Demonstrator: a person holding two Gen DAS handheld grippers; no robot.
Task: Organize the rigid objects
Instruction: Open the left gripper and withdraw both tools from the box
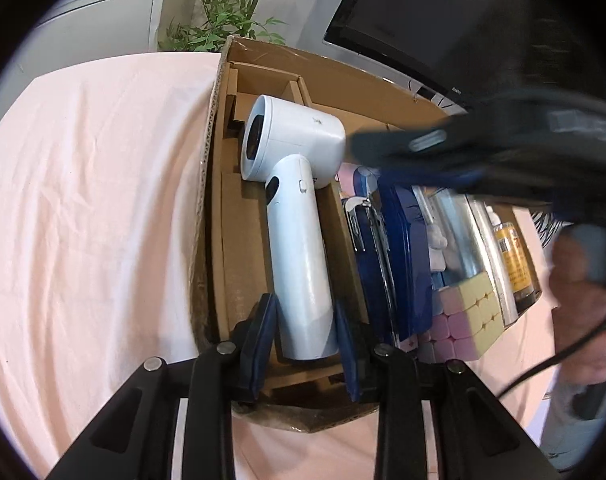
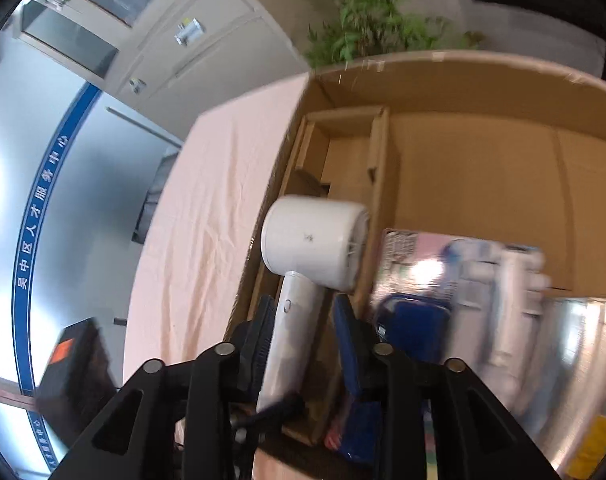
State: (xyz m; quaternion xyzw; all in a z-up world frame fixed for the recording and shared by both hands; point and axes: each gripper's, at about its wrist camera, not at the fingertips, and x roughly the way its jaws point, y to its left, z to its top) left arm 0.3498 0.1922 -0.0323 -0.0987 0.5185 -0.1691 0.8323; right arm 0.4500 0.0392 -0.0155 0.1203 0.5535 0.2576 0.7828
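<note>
A white hair dryer [image 1: 295, 216] lies in the left compartment of an open cardboard box [image 1: 223, 92], head toward the far end. My left gripper [image 1: 305, 316] is open, its blue fingers either side of the dryer's handle end without clamping it. In the right wrist view the dryer [image 2: 315, 248] and the box [image 2: 463, 80] show again, and my right gripper [image 2: 303, 320] is open, its fingers straddling the handle from above. The right gripper's dark body [image 1: 483, 148] crosses the left wrist view, blurred.
The box stands on a pink tablecloth [image 1: 95, 200]. To the right in the box are a blue stapler [image 1: 375, 248], a pastel puzzle cube [image 1: 463, 320], a shiny metal cylinder [image 1: 459, 232] and a yellow-labelled bottle [image 1: 511, 256]. A plant [image 1: 223, 12] and a monitor [image 1: 403, 20] stand behind.
</note>
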